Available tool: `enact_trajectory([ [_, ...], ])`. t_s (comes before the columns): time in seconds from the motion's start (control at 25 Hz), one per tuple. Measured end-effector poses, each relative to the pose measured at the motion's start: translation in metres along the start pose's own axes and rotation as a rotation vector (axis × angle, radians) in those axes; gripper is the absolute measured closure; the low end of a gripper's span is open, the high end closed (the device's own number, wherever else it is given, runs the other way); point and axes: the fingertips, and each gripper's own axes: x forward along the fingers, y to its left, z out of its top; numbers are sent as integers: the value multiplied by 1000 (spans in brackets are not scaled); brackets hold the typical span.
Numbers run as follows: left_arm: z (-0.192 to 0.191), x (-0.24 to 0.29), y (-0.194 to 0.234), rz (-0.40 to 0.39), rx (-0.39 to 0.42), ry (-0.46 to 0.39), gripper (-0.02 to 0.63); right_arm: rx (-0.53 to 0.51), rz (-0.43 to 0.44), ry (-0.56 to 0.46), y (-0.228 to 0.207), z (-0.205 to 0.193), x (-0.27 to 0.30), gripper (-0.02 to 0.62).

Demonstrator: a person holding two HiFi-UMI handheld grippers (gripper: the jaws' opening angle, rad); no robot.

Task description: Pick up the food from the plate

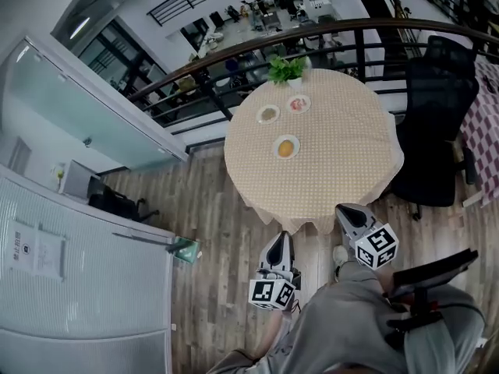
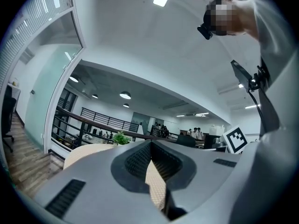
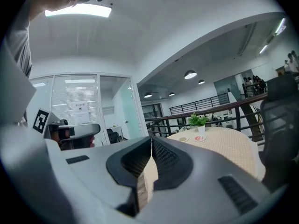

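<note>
On a round table with a beige checked cloth (image 1: pixel 343 154) stand three small plates. The nearest plate (image 1: pixel 286 147) holds orange food. Behind it, the other two plates (image 1: pixel 268 114) (image 1: pixel 299 104) hold pale and pinkish food. Short of the table's near edge and over the wooden floor, my left gripper (image 1: pixel 279 236) and right gripper (image 1: pixel 344 208) both point towards the table. In the left gripper view the jaws (image 2: pixel 151 143) meet at the tips with nothing between them. The right gripper's jaws (image 3: pixel 151 139) are also shut and empty, with two plates (image 3: pixel 183 139) (image 3: pixel 198 137) far ahead.
A potted green plant (image 1: pixel 287 70) stands at the table's far edge. A black office chair (image 1: pixel 433 131) is at the table's right. A dark railing (image 1: pixel 234 57) curves behind the table, and a glass partition (image 1: pixel 86 107) runs along the left. A person's legs (image 1: pixel 366 326) fill the bottom.
</note>
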Motion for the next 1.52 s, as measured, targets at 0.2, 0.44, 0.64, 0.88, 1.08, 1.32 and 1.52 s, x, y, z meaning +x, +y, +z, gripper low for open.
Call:
enact_trajectory([
  [0.2, 10, 53, 7, 2, 2, -5, 597, 9, 6, 2, -35, 9, 36, 580],
  [0.44, 8, 108, 19, -2, 4, 12, 597, -2, 27, 5, -67, 23, 72, 580],
  [0.64, 8, 141, 27, -23, 19, 32, 597, 3, 20, 38, -86, 20, 88, 580],
  [0.88, 4, 153, 24, -31, 7, 50, 597, 28, -11, 54, -98, 14, 86, 580],
  [1.08, -17, 158, 16, -54, 58, 113, 597, 32, -22, 57, -97, 12, 83, 580],
  [1.32, -5, 165, 8, -111, 60, 90, 597, 15, -60, 31, -91, 32, 78, 580],
  [1.52, 20, 164, 13, -139, 70, 44, 597, -5, -78, 15, -79, 50, 80, 580],
])
